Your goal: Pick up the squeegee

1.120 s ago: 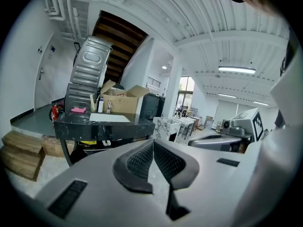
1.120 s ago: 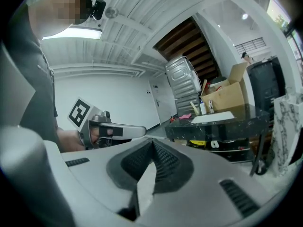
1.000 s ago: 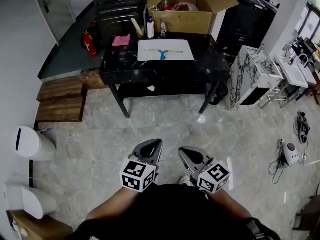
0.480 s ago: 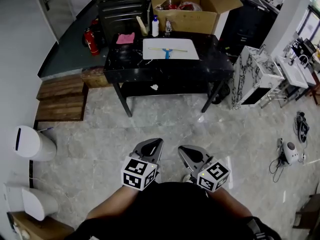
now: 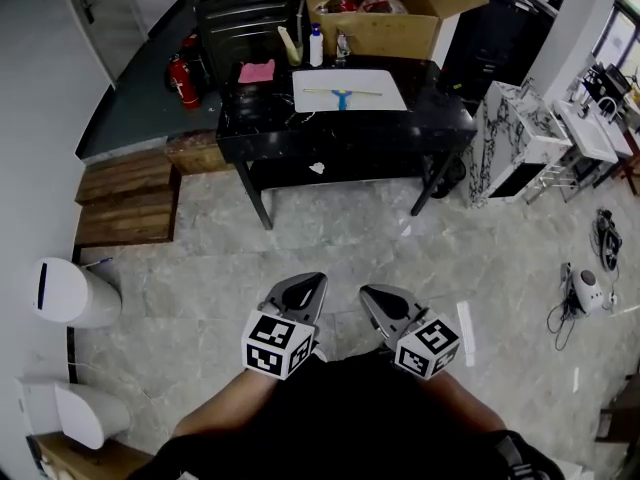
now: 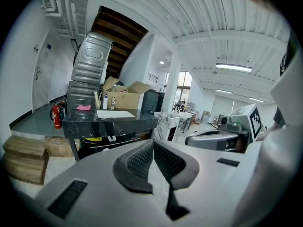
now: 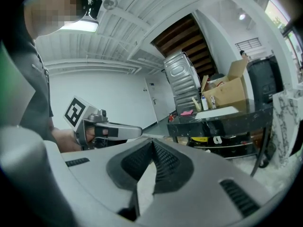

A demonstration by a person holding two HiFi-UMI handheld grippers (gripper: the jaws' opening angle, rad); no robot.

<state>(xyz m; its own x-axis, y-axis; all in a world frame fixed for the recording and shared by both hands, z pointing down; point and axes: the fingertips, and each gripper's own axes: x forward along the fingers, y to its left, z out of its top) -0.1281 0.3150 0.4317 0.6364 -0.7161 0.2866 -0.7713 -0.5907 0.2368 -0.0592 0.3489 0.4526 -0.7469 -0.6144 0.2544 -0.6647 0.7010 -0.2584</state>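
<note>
Squeegee (image 5: 342, 95), blue-handled, lay flat on a white mat (image 5: 378, 96) atop the black table (image 5: 340, 138), well apart from both grippers. Against a second earlier, the table showed a little larger and nearer in the head view, its things unmoved. The left gripper (image 5: 318, 281) and right gripper (image 5: 366, 293) hung side by side over the floor (image 5: 200, 268) as before, each with jaws closed and empty.

the squeegee (image 5: 342, 95) lies on a sheet (image 5: 378, 99) atop the desk (image 5: 330, 136), well ahead of the left claw (image 5: 312, 286) and right claw (image 5: 368, 294) (side by side above the floor (image 5: 400, 253)). a cloth (image 5: 257, 71) lies left of the sheet, a bottle (image 5: 316, 45) behind it, a box (image 5: 392, 30) farther back. an extinguisher (image 5: 183, 80) stands left of the desk, a cabinet (image 5: 512, 140) right.
</note>
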